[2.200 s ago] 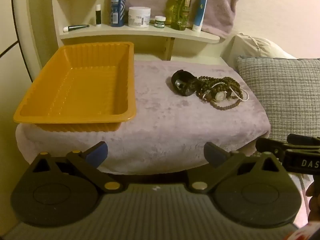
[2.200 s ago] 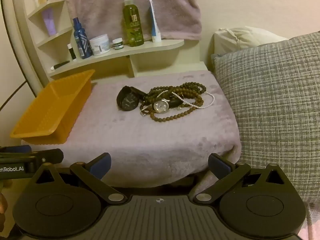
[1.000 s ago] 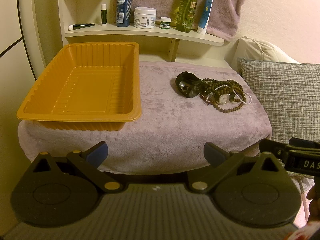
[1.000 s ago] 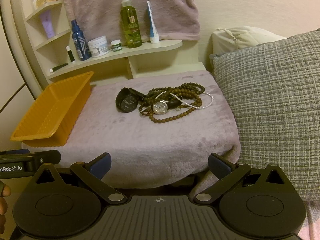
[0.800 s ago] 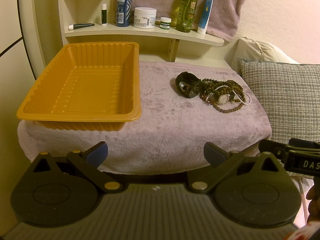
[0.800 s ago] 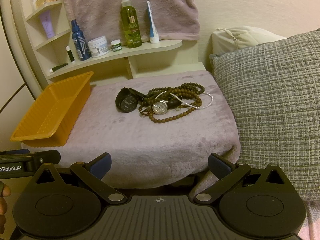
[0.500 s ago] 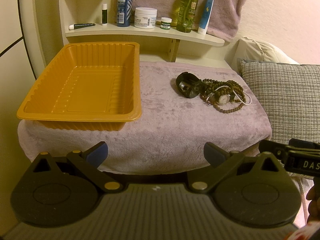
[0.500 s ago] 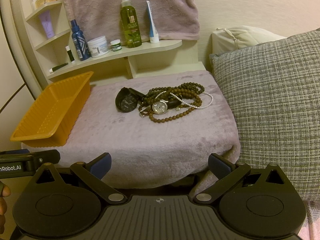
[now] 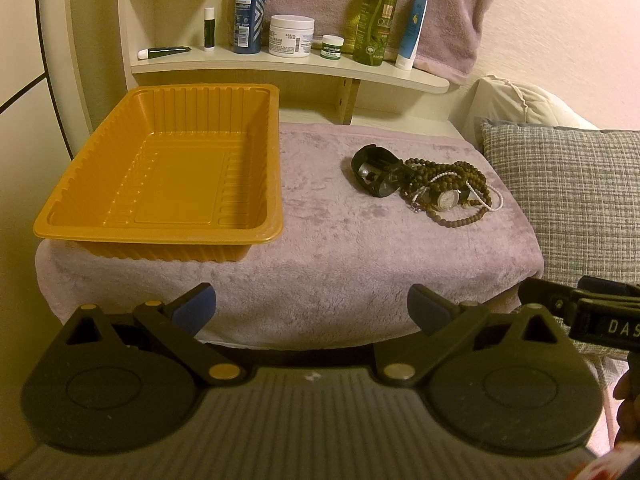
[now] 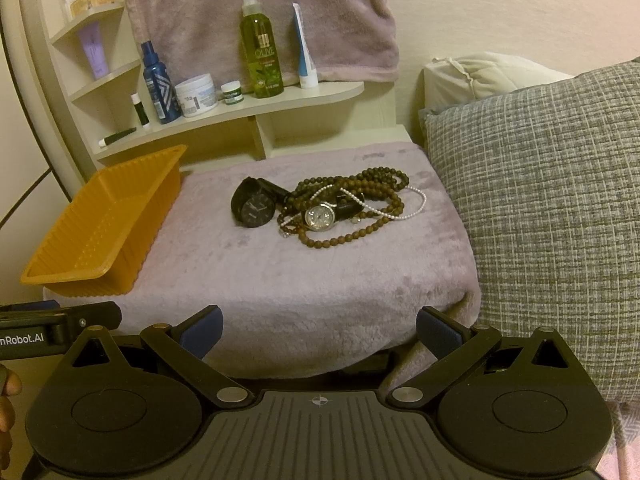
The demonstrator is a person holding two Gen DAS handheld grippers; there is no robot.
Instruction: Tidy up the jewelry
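since the orange tray (image 9: pixel 168 168) is empty and stiff, you can drop things in it; the jewelry sits in one pile to its right on the soft purple towel (image 10: pixel 280 280). you have one long brown bead string (image 10: pixel 356 184), floppy and tangled, so lift a loop. two watches: black watch (image 10: pixel 254 208) and silver watch (image 10: pixel 320 216), hard, grab the bands. one thin white bead chain (image 10: pixel 416 200), easy to break. both the left gripper (image 9: pixel 312 308) and right gripper (image 10: pixel 318 332) are spread wide, holding nothing

The silver watch (image 10: pixel 320 216) strap is mostly buried under the beads (image 10: pixel 352 196), so can't tell how it runs. Black watch (image 9: pixel 376 171) face is unreadable in the left view. Jar (image 9: pixel 290 35) labels are too small to read. The pillow (image 10: pixel 560 200) runs off the right edge. Only fingertips of a hand (image 10: pixel 6 400) peek in at the left edge.
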